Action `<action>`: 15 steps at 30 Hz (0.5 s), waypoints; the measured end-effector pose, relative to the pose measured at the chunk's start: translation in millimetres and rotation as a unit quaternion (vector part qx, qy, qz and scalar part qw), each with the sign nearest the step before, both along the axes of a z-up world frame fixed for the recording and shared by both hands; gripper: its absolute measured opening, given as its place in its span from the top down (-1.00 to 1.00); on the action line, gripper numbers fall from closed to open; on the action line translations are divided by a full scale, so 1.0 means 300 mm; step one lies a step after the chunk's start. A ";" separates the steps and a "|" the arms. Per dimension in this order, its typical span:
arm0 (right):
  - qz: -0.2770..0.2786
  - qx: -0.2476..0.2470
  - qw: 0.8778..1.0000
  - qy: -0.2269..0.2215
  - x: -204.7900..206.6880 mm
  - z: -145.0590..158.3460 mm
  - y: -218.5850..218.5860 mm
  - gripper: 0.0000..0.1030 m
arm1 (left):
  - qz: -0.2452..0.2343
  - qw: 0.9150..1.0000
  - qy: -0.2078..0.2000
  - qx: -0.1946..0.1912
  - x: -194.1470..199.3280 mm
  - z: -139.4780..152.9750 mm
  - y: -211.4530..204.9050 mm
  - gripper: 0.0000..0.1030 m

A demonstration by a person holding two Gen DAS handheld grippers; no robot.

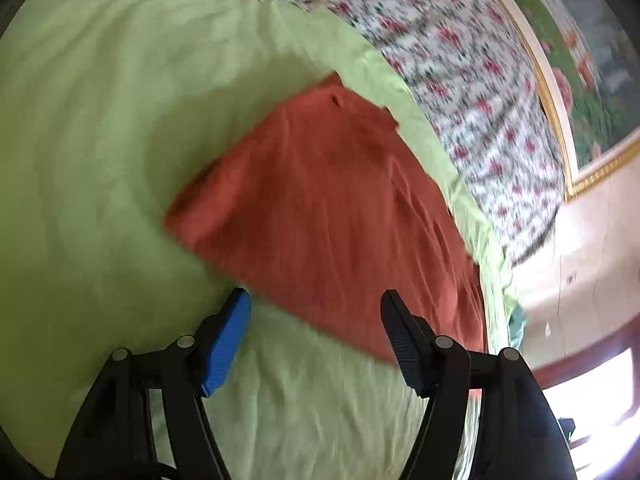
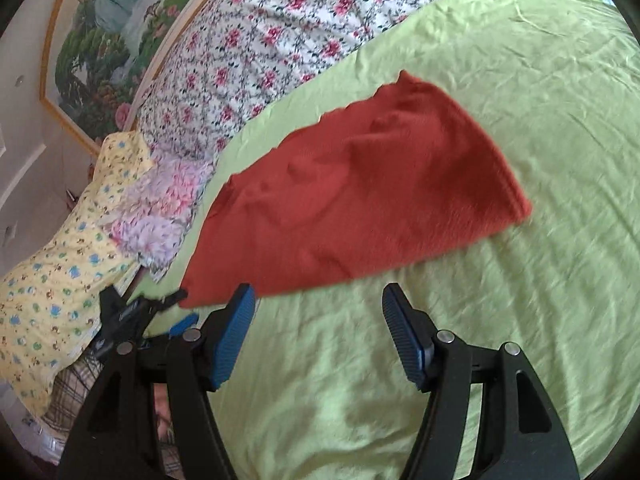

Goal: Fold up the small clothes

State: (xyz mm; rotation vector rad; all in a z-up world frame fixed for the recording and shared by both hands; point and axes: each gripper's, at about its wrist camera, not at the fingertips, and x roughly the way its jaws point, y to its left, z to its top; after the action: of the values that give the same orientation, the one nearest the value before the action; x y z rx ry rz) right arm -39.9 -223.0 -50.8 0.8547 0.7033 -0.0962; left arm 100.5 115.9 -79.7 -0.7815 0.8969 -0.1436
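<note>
A rust-red garment (image 1: 328,208) lies folded flat on the green bedsheet (image 1: 88,128). It also shows in the right wrist view (image 2: 360,196), with its pointed end to the right. My left gripper (image 1: 316,300) is open and empty, hovering over the garment's near edge. My right gripper (image 2: 318,294) is open and empty, just short of the garment's near edge. The left gripper (image 2: 140,312) shows in the right wrist view at the garment's left corner.
A floral quilt (image 2: 272,40) lies along the far side of the bed. A yellow patterned pillow (image 2: 60,280) and a pink fluffy cloth (image 2: 160,216) sit at the left. A framed painting (image 2: 100,40) hangs behind. The bed's edge (image 1: 500,280) runs beside the garment.
</note>
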 end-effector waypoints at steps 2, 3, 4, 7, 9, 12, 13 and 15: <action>0.003 0.002 1.000 -0.003 -0.001 0.007 0.009 -0.30 | 0.013 1.000 -0.007 0.002 0.042 -0.003 0.006 -0.32; 0.004 0.002 1.000 -0.004 -0.002 0.010 0.012 -0.30 | 0.019 1.000 -0.008 0.004 0.060 -0.005 0.008 -0.32; 0.004 0.002 1.000 -0.005 -0.002 0.013 0.014 -0.30 | 0.025 1.000 -0.010 0.003 0.077 -0.010 0.012 -0.32; 0.004 -0.001 1.000 -0.007 -0.003 0.023 0.013 -0.30 | 0.038 0.999 -0.018 0.004 0.116 -0.014 0.014 -0.31; 0.003 0.000 1.000 -0.011 -0.001 0.028 0.009 -0.30 | 0.038 0.999 -0.020 0.012 0.138 -0.013 0.006 -0.29; 0.002 0.002 1.000 -0.012 0.004 0.029 0.003 -0.30 | 0.038 0.999 -0.023 0.019 0.166 -0.010 -0.003 -0.23; 0.001 0.003 1.000 -0.013 0.005 0.028 0.000 -0.30 | 0.038 0.999 -0.024 0.020 0.179 -0.008 -0.005 -0.02; 0.000 0.007 1.000 -0.013 0.008 0.021 -0.008 -0.30 | 0.031 0.999 -0.023 0.021 0.197 -0.011 -0.012 0.49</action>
State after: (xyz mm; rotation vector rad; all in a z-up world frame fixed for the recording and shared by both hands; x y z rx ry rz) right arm -37.5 -225.5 -44.4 0.8682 0.6811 -0.0794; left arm 159.4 112.3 -83.0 -0.7634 0.8294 -0.0867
